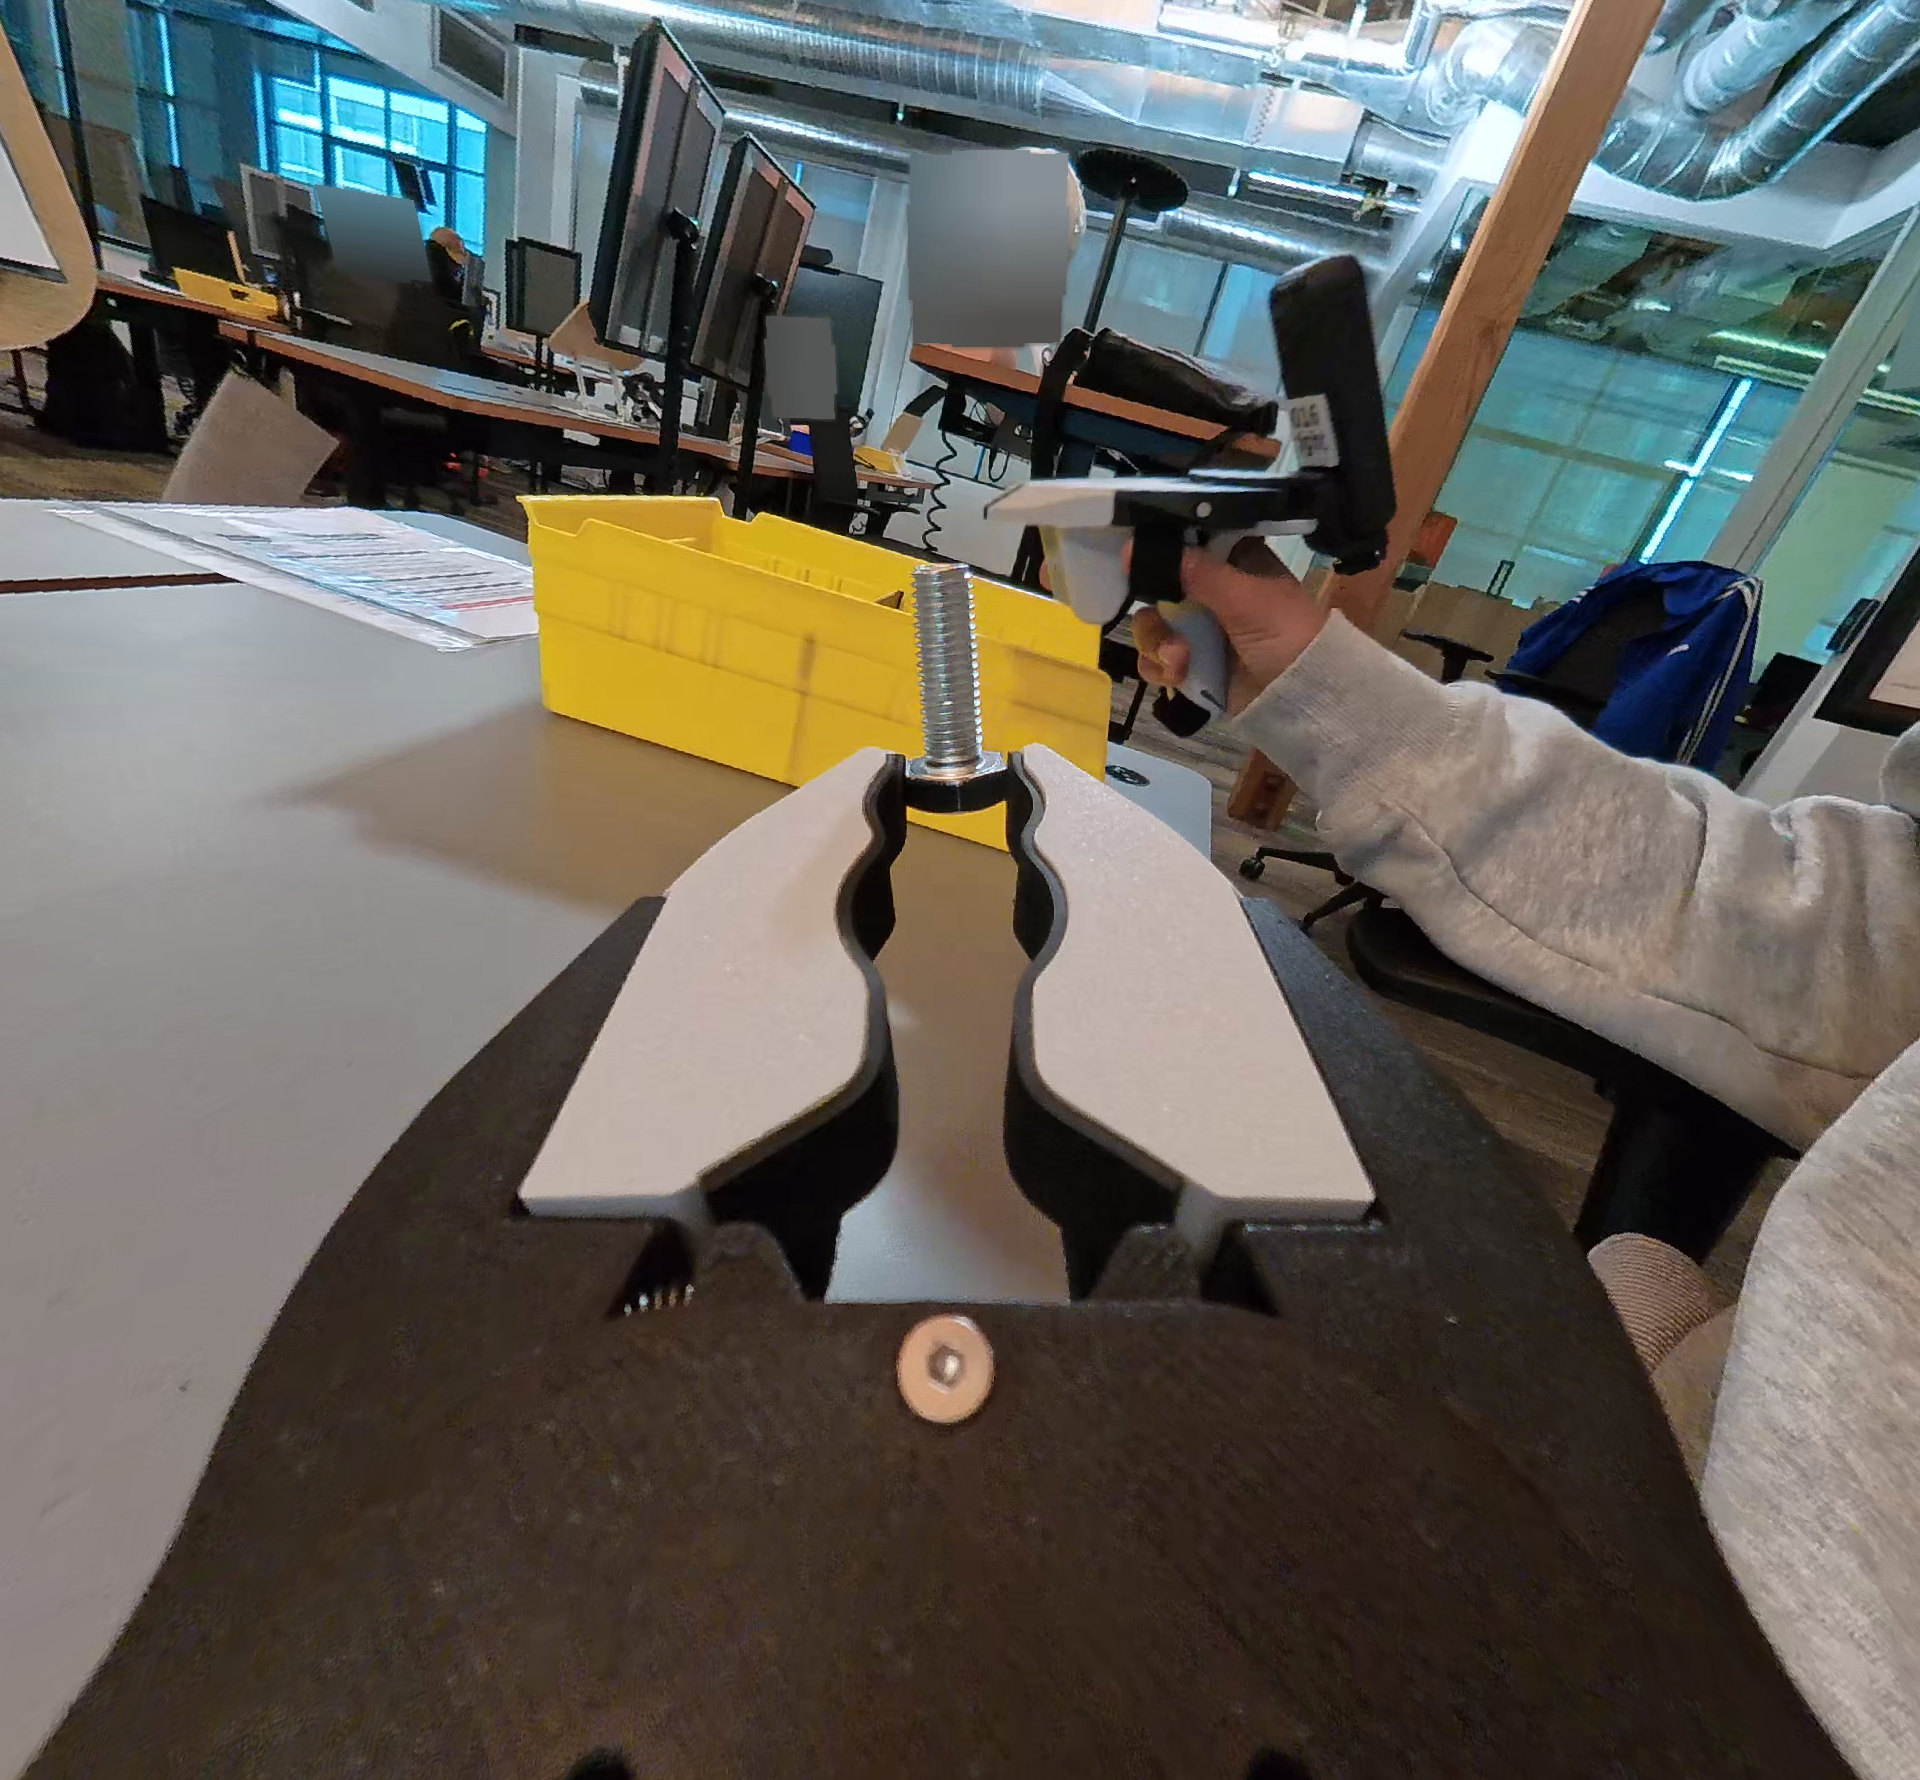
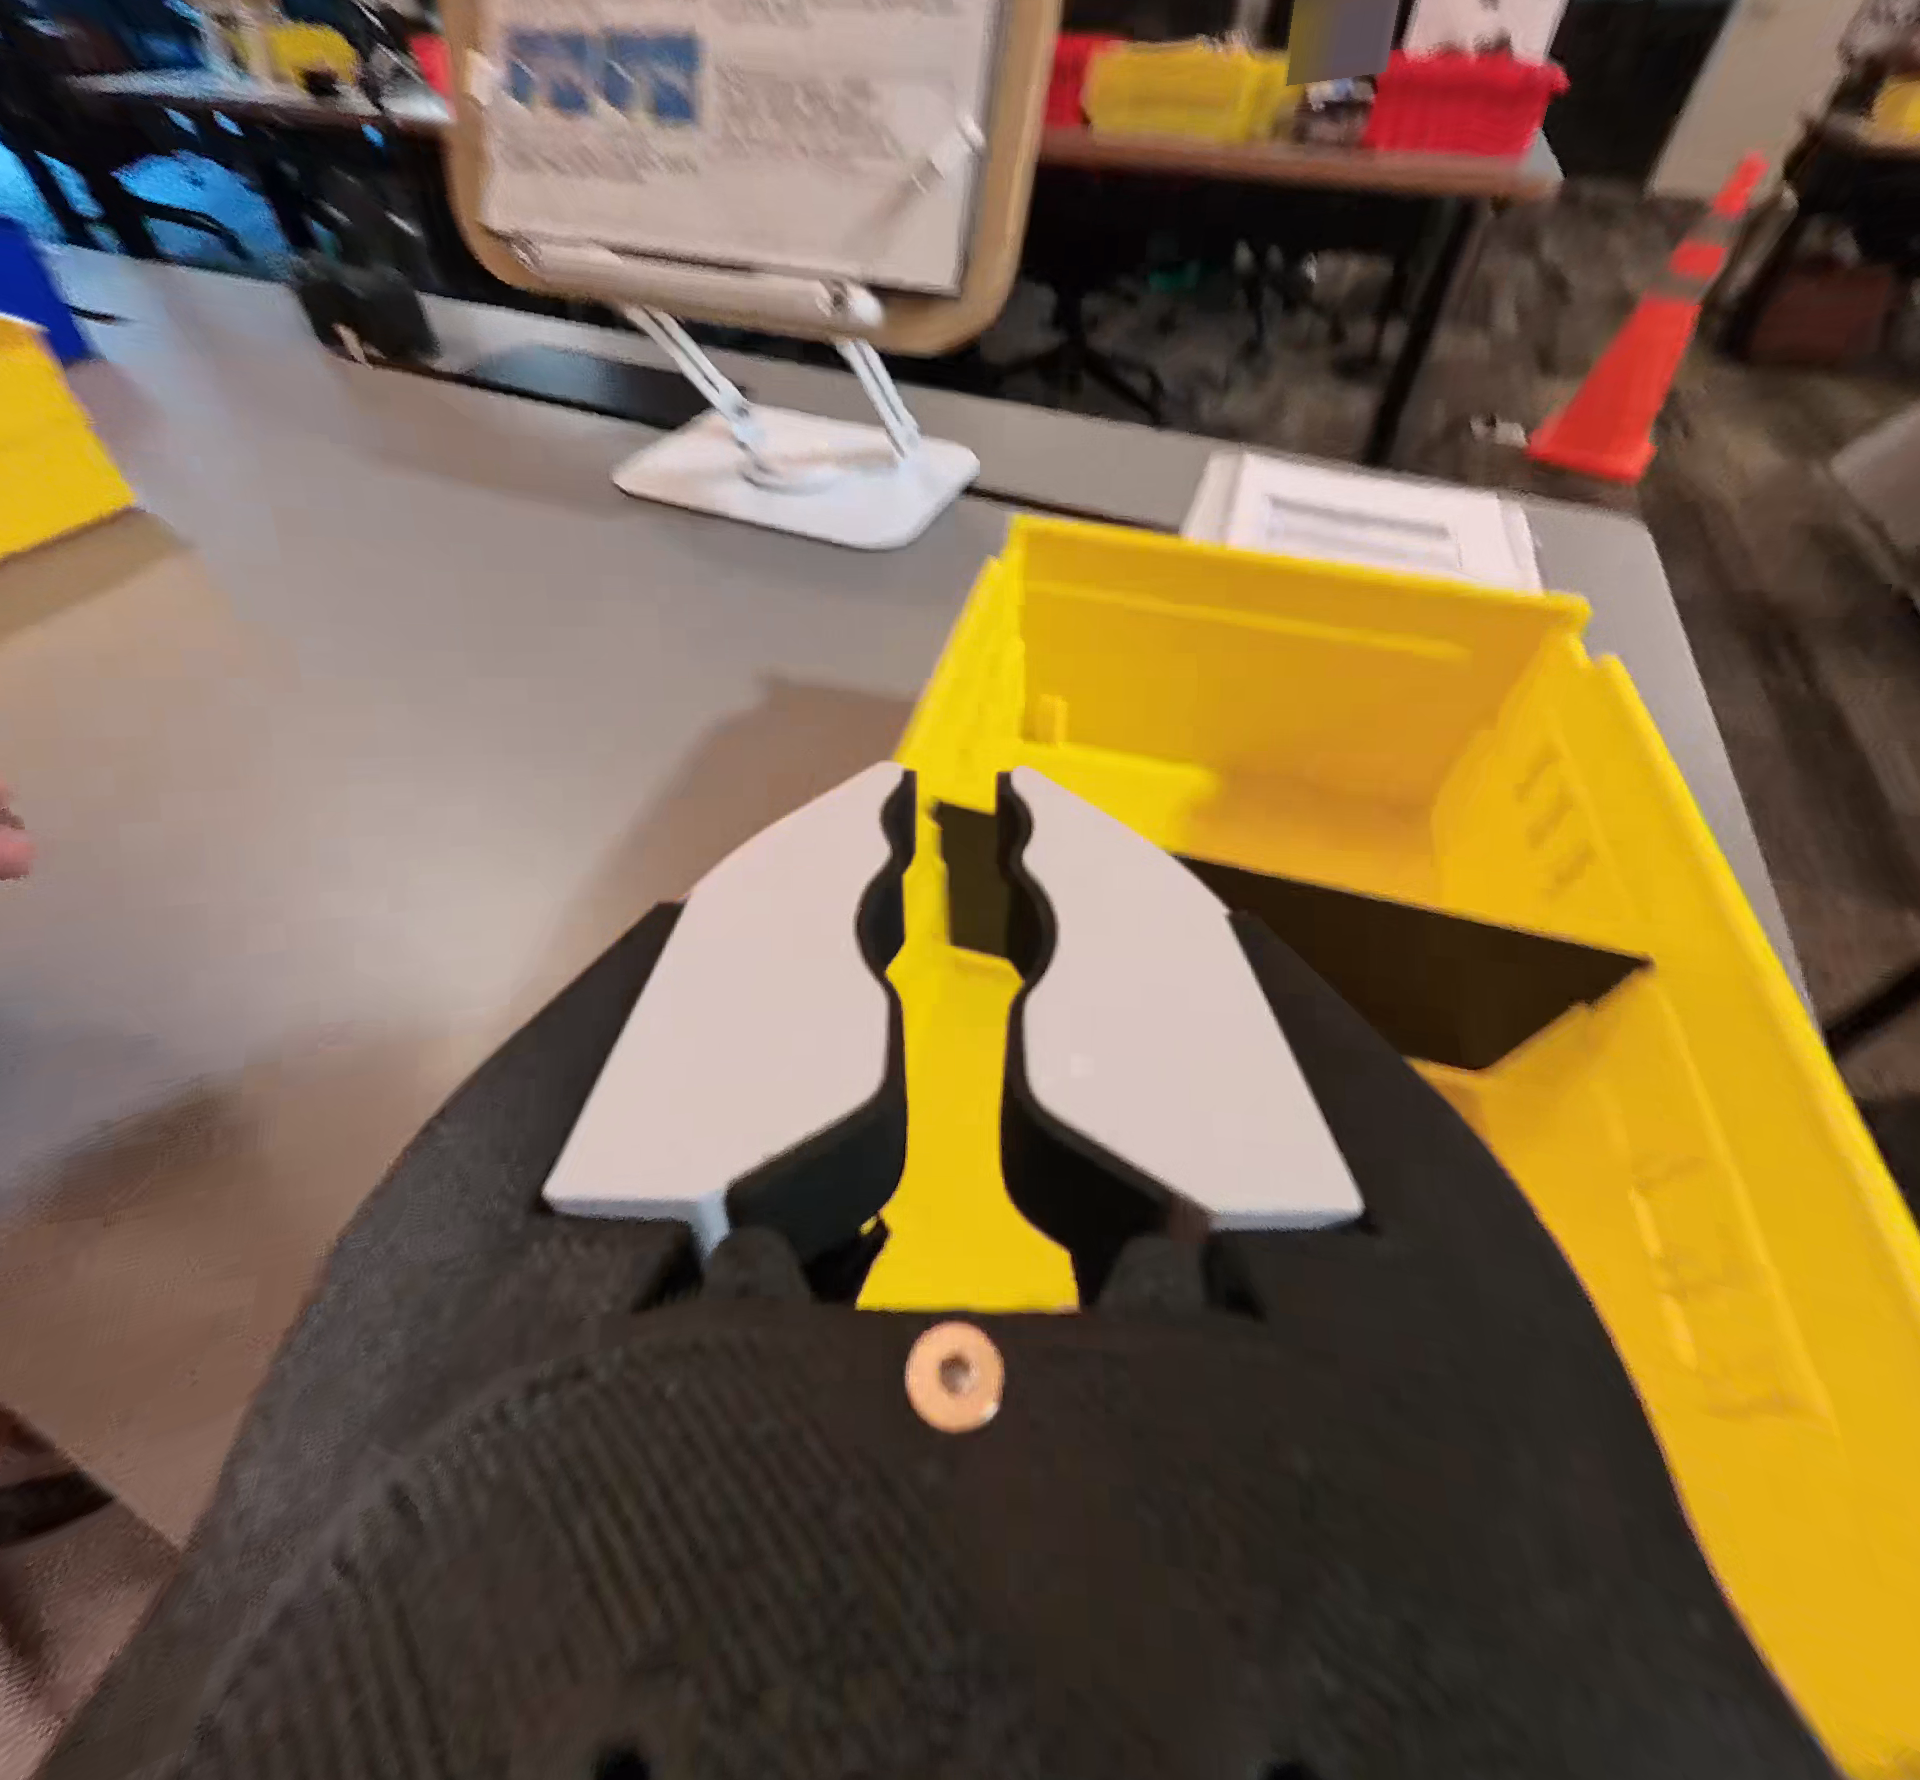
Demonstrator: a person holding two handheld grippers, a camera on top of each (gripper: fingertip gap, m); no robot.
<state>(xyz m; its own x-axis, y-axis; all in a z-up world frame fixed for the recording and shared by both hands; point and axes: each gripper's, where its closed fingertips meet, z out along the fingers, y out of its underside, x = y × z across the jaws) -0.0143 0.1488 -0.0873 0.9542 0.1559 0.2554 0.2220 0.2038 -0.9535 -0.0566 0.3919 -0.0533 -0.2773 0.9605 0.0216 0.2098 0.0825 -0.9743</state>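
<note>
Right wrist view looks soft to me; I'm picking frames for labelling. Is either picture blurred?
Right wrist view: motion-smeared, the poster board and yellow bin soft. Left wrist view: sharp on the bolt in the left tongs, slight blur on the right tongs; wide-angle bending.

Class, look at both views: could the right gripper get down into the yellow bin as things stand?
Probably yes. The right gripper hangs empty over the open-topped yellow bin, nothing covering it. The left gripper, holding the bolt, stays clear.
</note>
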